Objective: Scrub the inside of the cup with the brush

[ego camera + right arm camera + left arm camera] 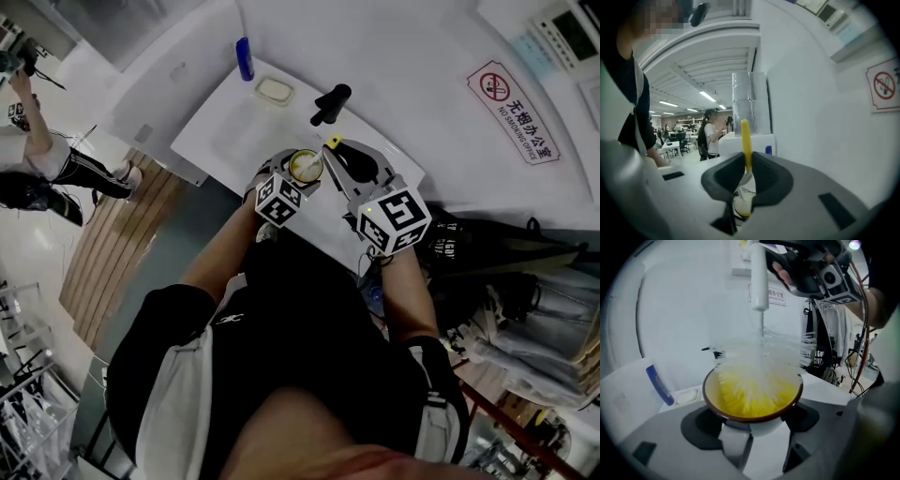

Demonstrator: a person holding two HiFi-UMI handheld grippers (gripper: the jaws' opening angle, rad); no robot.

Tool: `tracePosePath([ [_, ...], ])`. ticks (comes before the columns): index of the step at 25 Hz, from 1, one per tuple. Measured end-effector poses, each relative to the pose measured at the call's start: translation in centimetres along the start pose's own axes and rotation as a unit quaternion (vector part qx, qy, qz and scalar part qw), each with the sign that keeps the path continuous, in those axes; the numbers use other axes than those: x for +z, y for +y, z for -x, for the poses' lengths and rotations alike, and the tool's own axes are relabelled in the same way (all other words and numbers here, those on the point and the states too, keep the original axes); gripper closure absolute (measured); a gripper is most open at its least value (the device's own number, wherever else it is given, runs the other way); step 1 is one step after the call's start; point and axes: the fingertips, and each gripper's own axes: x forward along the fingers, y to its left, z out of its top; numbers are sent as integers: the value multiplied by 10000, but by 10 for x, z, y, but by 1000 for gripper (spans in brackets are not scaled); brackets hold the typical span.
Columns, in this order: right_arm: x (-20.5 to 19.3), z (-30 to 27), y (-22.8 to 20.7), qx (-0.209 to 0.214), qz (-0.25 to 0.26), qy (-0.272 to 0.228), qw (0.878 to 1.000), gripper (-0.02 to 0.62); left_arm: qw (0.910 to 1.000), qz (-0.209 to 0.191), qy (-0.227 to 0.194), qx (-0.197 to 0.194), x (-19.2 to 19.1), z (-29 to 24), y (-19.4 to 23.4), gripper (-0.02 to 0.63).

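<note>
A cup (pixel 752 397) with a yellow inside and a brown rim sits upright between my left gripper's (pixel 752 430) jaws, which are shut on its lower body. White brush bristles (pixel 759 369), blurred, fill the cup's mouth, and the white handle (pixel 759 277) rises straight up into my right gripper (pixel 811 268). In the right gripper view that gripper (pixel 745 185) is shut on the brush handle, whose yellow tip (pixel 746 138) sticks out past the jaws. From the head view the cup (pixel 305 166) is held over the white counter (pixel 225 131), left gripper (pixel 292 180) below it, right gripper (pixel 349 161) beside it.
A blue bottle (pixel 244 58), a soap dish (pixel 275 90) and a black tap (pixel 331 103) stand at the counter's far side by the white wall. A no-smoking sign (pixel 513 111) hangs on the right. Another person (pixel 37 155) stands far left.
</note>
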Motion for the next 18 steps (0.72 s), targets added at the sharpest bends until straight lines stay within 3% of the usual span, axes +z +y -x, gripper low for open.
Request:
tracePosePath([
  [2, -3, 9, -7, -240, -1, 60, 9997, 545, 9998, 153, -42, 120, 0, 2, 8, 219],
  [5, -10, 23, -26, -479, -596, -14, 9971, 546, 9987, 415, -120, 260, 0, 7, 18, 219],
  [10, -12, 43, -55, -741, -1504, -397, 9850, 546, 9990, 311, -142, 290, 2, 9, 19, 219],
  [18, 22, 84, -86, -1025, -2203, -1208, 9625, 546, 9983, 434, -23, 376, -8, 9, 20, 219],
])
